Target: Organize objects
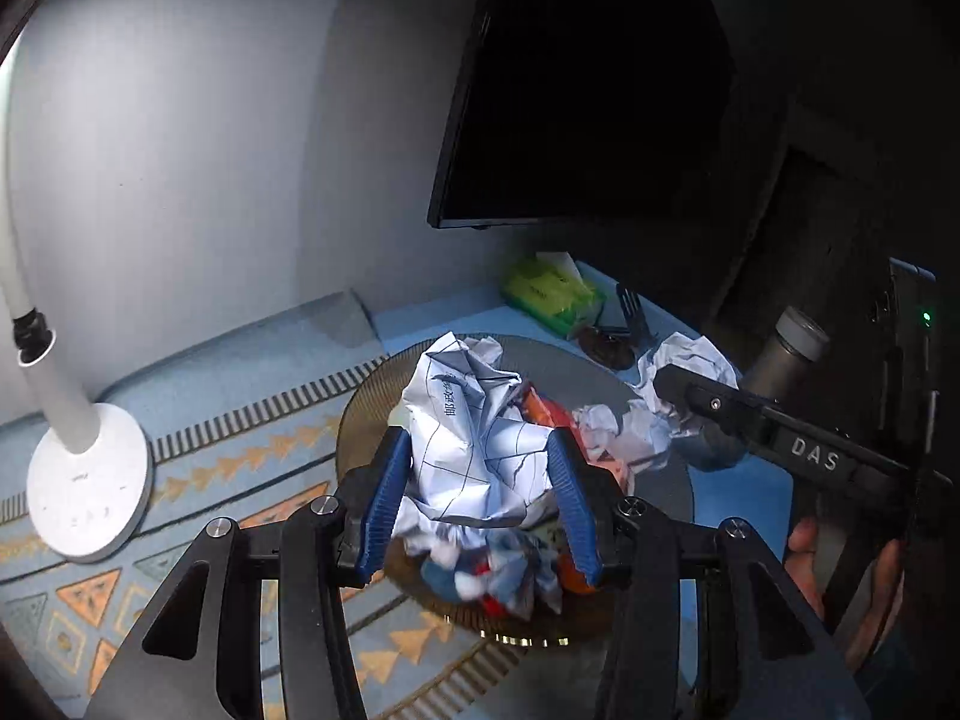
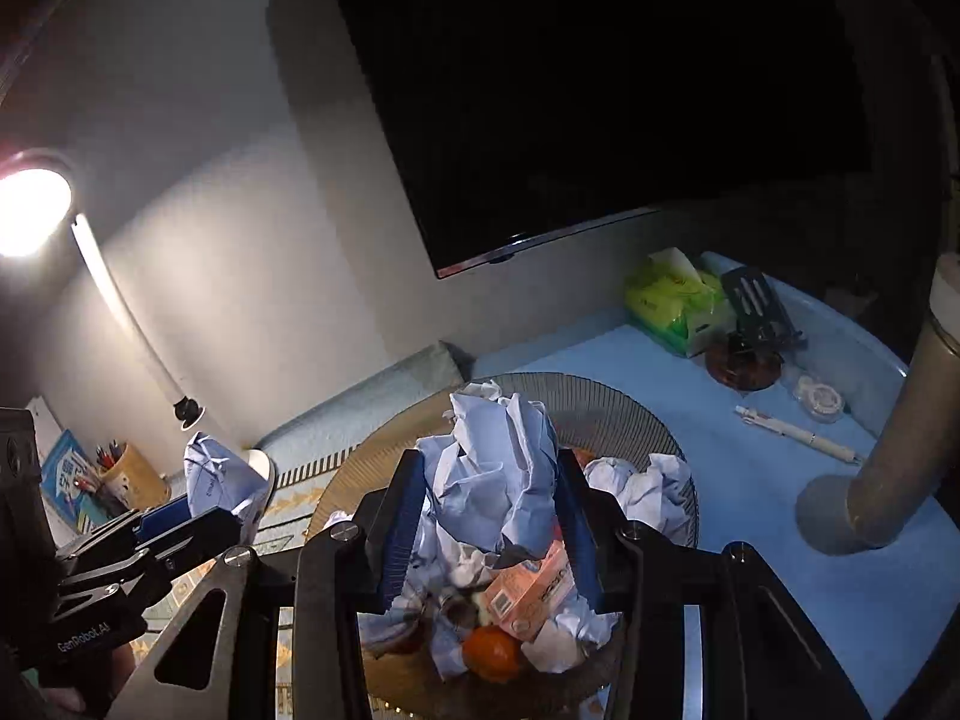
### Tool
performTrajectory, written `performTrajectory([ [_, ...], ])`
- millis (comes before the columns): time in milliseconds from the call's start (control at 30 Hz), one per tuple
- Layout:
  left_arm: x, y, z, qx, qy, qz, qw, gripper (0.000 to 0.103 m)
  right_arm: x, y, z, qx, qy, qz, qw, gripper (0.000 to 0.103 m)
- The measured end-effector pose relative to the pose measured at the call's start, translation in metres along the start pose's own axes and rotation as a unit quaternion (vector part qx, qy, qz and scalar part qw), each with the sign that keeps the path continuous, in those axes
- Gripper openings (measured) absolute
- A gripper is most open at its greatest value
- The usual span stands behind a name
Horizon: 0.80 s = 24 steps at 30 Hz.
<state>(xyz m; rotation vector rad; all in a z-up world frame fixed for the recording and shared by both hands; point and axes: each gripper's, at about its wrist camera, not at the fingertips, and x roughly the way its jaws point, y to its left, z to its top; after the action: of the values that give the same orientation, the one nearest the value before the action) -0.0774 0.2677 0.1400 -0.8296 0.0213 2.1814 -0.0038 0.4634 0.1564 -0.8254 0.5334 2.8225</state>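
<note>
My left gripper point(image 1: 480, 474) is shut on a crumpled printed paper ball point(image 1: 474, 426) and holds it over a round wire-mesh bin point(image 1: 372, 402). It also shows in the right wrist view point(image 2: 198, 510), with its paper ball point(image 2: 219, 477). My right gripper point(image 2: 489, 492) is shut on a crumpled pale paper ball point(image 2: 498, 468) over the same bin point(image 2: 624, 408). The right gripper appears in the left wrist view point(image 1: 666, 390) at the bin's right side, on crumpled paper point(image 1: 690, 360). The bin holds more crumpled paper, an orange point(image 2: 491, 651) and a small carton point(image 2: 528, 591).
A blue patterned cloth point(image 1: 240, 456) covers the table. A white lamp base point(image 1: 90, 480) stands left. A green tissue pack point(image 2: 672, 300), a black spatula point(image 2: 759, 303), a pen point(image 2: 798, 435) and a grey bottle point(image 2: 888, 468) lie right. A dark monitor point(image 2: 600, 90) hangs behind. A pencil cup point(image 2: 129, 474) stands far left.
</note>
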Motion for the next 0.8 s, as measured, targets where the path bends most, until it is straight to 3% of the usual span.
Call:
performTrajectory([
  [133,0.036,0.009,0.012,-0.021,0.015,0.008,0.9996,0.046,0.019,-0.001,0.01,0.004,0.002,-0.003,1.0,0.042],
  [300,0.066,0.016,0.012,-0.04,0.031,0.007,0.9987,0.061,0.042,0.004,0.018,-0.007,0.018,0.001,1.0,0.042],
  [333,0.071,0.019,0.01,-0.048,0.039,0.003,0.9981,0.073,0.048,0.004,0.018,-0.009,0.026,0.0,1.0,0.046],
  [400,0.072,0.026,0.004,-0.063,0.047,-0.006,0.9969,0.079,0.058,0.001,0.018,-0.004,0.042,-0.007,0.999,0.061],
  [433,0.069,0.029,0.0,-0.063,0.049,-0.008,0.9967,0.079,0.058,0.0,0.016,0.0,0.044,-0.007,0.999,0.065],
  [567,0.044,0.034,-0.014,-0.043,0.046,0.005,0.998,0.08,0.048,0.0,0.005,-0.002,0.045,0.007,0.999,0.065],
  [733,-0.008,0.045,-0.036,-0.057,0.042,0.007,0.9975,0.08,0.018,0.022,-0.02,-0.015,0.06,0.052,0.997,0.065],
  [800,-0.036,0.047,-0.049,-0.055,0.035,0.028,0.9974,0.08,0.002,0.038,-0.034,-0.025,0.071,0.075,0.994,0.066],
])
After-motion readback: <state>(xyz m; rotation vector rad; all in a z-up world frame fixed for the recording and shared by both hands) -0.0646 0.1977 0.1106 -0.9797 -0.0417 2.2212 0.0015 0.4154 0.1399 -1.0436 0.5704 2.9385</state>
